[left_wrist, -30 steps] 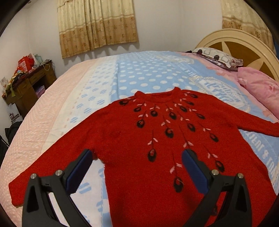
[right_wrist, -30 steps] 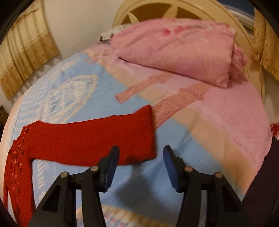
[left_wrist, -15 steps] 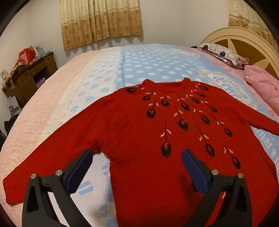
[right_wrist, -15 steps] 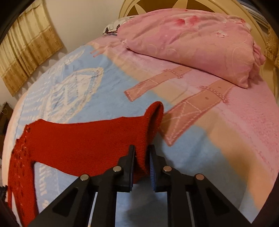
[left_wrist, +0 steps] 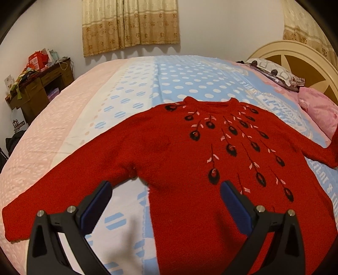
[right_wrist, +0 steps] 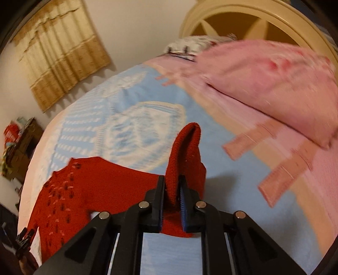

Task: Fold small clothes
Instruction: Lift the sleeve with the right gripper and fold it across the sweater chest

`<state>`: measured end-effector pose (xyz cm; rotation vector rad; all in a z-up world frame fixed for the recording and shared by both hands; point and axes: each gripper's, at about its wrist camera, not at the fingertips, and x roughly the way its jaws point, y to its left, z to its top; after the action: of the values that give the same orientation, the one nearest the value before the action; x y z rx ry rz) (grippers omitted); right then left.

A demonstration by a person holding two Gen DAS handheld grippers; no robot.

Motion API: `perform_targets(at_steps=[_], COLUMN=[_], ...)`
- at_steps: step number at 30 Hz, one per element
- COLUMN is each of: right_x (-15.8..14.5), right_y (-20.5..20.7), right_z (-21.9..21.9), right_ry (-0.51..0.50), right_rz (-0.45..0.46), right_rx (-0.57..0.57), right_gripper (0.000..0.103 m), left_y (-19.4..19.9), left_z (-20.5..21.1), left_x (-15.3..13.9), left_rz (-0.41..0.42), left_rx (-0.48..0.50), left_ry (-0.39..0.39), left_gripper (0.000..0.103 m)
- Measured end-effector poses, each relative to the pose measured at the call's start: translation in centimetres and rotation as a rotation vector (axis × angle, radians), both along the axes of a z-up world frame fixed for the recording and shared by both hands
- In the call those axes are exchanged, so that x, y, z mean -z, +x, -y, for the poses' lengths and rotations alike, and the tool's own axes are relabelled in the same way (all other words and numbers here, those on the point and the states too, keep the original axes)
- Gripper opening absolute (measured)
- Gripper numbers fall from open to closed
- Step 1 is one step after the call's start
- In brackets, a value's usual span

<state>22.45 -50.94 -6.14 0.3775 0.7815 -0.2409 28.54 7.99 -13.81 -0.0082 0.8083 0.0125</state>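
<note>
A: From the left wrist view first. What do we have ahead of our left tool (left_wrist: 164, 198)?

B: Its jaws stand wide apart with nothing between the pads. Just beyond the tips lies the red sweater (left_wrist: 190, 160), spread flat and front side up on the bed (left_wrist: 63, 131). Our left finger (left_wrist: 99, 196) sits just in front of the armpit, where the near sleeve (left_wrist: 52, 190) runs out to the left of the tool. Our right finger (left_wrist: 234, 201) is over the sweater's body, beside the black and pink leaf pattern.

A: And farther out?

B: The neckline points away from us. Past it we see the dotted blue bedcover, the curtain (left_wrist: 131, 23) on the wall, a wooden desk (left_wrist: 36, 84) far left, and the headboard (left_wrist: 306, 61) with a pink pillow (left_wrist: 319, 114) far right.

A: Now the right wrist view, which is blurred.

B: Our right tool (right_wrist: 171, 190) is clamped on the cuff of the other sleeve (right_wrist: 186, 152); the jaws have just been closing, and the knit is pinched between the pads. The cuff stands up beyond the tips, lifted off the bedcover. To the left of the tool the sleeve trails down to the sweater's body (right_wrist: 69, 190), which lies on the bed. Ahead and to the right we see the pink pillow (right_wrist: 270, 84) and the headboard (right_wrist: 253, 19).
</note>
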Motion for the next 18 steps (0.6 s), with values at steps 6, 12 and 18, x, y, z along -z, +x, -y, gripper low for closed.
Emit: perform_targets(at_steps=[6, 12, 18], right_x=[-3.1, -5.5, -6.3], right_y=[3.4, 7.0, 9.9], right_z=[-6.1, -13.2, -20.0], right_ry=[-0.009, -0.038, -0.070], right_rz=[0.037, 0.067, 0.075], right_rx=[-0.130, -0.258, -0.385], right_gripper=[0.011, 0.011, 0.011], left_y=[-0.3, -0.7, -1.1], left_z=[-0.9, -2.1, -3.1], left_x=[-0.2, -0.1, -0.2], left_rz=[0.012, 0.019, 0.027], left_rx=[-0.008, -0.025, -0.025], left_ry=[-0.023, -0.046, -0.038], left_gripper=[0.103, 0.103, 0.103])
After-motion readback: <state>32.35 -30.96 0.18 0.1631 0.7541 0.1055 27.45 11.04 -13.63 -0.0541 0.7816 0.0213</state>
